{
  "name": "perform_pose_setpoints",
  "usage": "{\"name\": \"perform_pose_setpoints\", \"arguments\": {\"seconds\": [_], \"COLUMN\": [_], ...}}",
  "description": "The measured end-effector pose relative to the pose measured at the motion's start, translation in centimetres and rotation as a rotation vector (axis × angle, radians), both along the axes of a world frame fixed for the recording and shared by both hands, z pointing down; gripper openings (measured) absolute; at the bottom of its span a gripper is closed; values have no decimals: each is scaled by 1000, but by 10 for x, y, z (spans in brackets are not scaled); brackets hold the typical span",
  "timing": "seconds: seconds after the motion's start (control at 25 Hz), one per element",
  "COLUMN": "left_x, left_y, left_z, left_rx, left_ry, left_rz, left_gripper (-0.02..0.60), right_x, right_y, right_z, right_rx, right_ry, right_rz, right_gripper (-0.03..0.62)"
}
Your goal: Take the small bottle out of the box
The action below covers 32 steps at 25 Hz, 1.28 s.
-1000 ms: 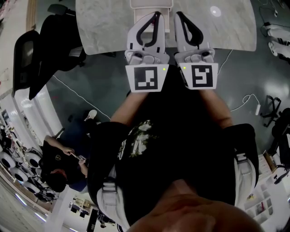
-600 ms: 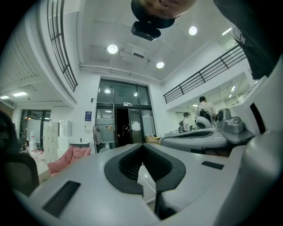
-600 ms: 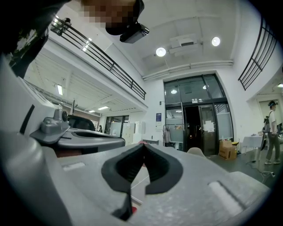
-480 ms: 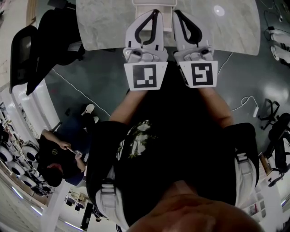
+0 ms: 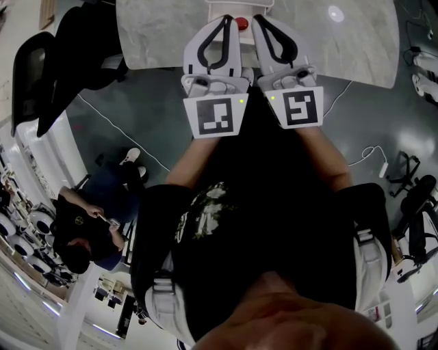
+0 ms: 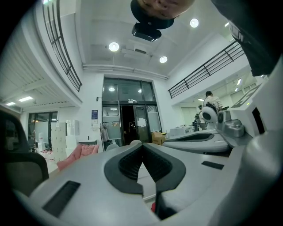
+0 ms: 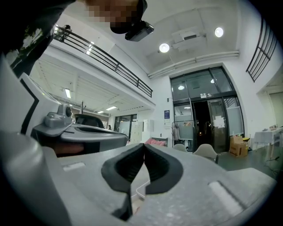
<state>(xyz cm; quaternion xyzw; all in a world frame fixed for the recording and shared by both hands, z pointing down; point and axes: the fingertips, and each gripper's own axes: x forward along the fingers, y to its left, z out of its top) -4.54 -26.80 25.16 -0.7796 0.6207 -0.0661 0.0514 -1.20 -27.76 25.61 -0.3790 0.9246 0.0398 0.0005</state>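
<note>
Pointing side by side toward 12 o'clock over the near edge of the marble tabletop (image 5: 157, 34), the left hand-held gripper (image 5: 226, 18) and the right hand-held gripper (image 5: 257, 19) each have their jaws pressed together at the tips, with nothing between them. Just beyond those tips, at 12 o'clock, sits the white box (image 5: 236, 5). Only a red spot shows between the two grippers at its near rim, seemingly the cap of the small bottle (image 5: 241, 22), with the rest hidden.

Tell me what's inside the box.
Only a red bit shows by the box, between the left tool and right tool. Whether it lies inside I cannot tell; both tools cover the rest.
</note>
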Motion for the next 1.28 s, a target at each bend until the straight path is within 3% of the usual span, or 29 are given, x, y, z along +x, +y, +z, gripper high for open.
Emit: {"name": "perform_pose_setpoints", "arguments": {"seconds": [0.28,0.32,0.36,0.88,1.28], "left_x": [-10,-10,-11,-22,-30], "left_y": [-16,-19,-22,-46,-46], "left_z": [29,32,35,92,126], "left_rx": [-35,-40,-46,-121,-179], "left_ry": [-7,-11,-14,8,7], "left_rz": [0,3,5,-40,-69], "left_gripper": [8,8,8,8,8], "right_x": [-8,-9,-10,-24,-28], "right_y": [-14,-18,-21,-41,-48], "right_z": [31,35,38,102,132], "right_rx": [-35,-47,-57,-131,-152], "right_ry": [26,18,8,84,87], "right_rz": [0,1,2,-26,-39], "right_gripper": [11,132,149,149,149]}}
